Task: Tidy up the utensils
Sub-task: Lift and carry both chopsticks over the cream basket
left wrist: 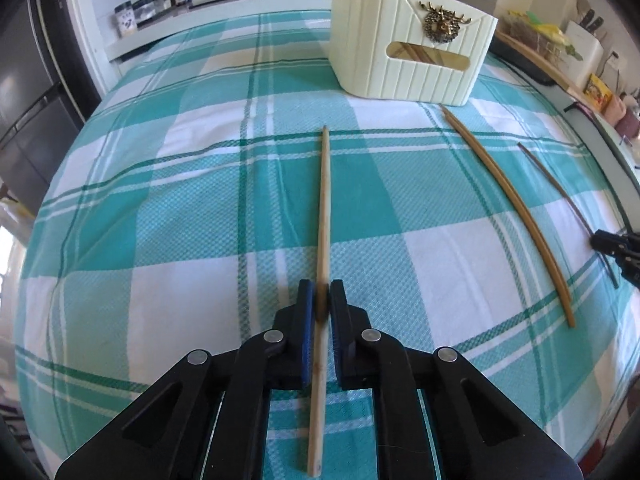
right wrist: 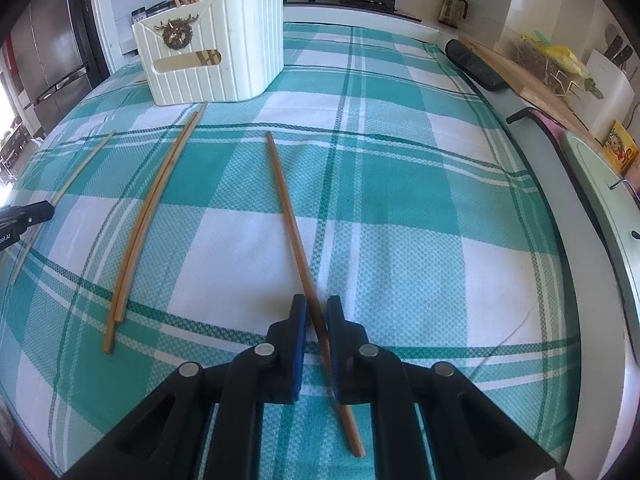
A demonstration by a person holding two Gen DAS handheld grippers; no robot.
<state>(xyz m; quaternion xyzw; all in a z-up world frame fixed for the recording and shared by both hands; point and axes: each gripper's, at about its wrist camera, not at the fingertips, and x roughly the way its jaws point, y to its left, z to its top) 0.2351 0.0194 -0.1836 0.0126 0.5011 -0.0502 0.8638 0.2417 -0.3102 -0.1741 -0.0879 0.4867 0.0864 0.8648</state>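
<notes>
Left wrist view: left gripper [left wrist: 321,294] is clenching the pale chopstick [left wrist: 323,208] mid-table; a brown pair [left wrist: 516,208] is lying loose toward the right edge.
Right wrist view: right gripper [right wrist: 316,308] is clamping a reddish chopstick [right wrist: 294,224].
Progress: cream holder [right wrist: 224,68] at the far edge is already holding several sticks — four are remaining outside.
Obstacles: none is blocking the path.

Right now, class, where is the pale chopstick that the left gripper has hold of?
In the left wrist view the pale chopstick runs up the picture's middle, clamped in the left gripper, its tip pointing toward the cream holder.
</notes>
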